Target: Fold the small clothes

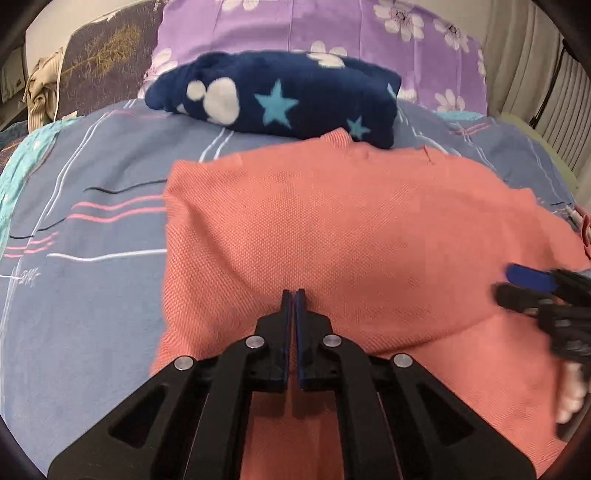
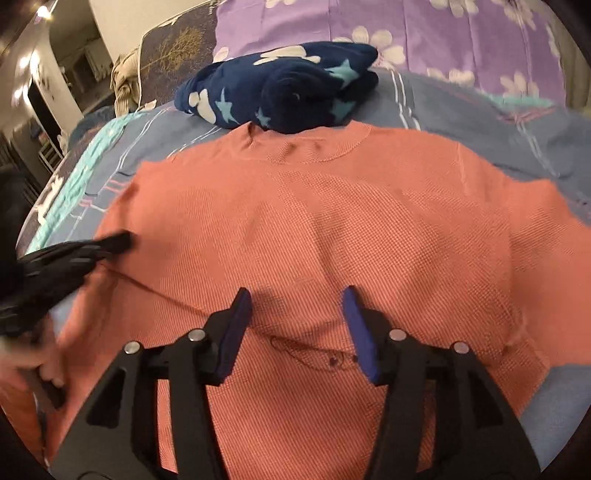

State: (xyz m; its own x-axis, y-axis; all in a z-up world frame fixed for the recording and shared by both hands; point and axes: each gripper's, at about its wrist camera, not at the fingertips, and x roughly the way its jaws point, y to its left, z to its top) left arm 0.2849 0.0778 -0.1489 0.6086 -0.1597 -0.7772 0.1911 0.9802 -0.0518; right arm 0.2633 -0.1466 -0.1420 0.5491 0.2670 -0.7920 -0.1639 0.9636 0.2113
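A salmon-pink knit top (image 1: 351, 236) lies spread on the bed, collar toward the far side; it also fills the right wrist view (image 2: 332, 229). My left gripper (image 1: 294, 295) is shut with nothing between its pads, hovering over the top's left part. It shows as a blurred black shape at the left of the right wrist view (image 2: 122, 240). My right gripper (image 2: 295, 299) is open and empty above the top's middle, near a fold line. It shows at the right edge of the left wrist view (image 1: 517, 284).
A folded navy fleece with stars and paw prints (image 1: 277, 99) lies just beyond the collar, also in the right wrist view (image 2: 280, 92). A blue-grey striped sheet (image 1: 92, 229) covers the bed. A purple flowered pillow (image 1: 332, 33) stands behind.
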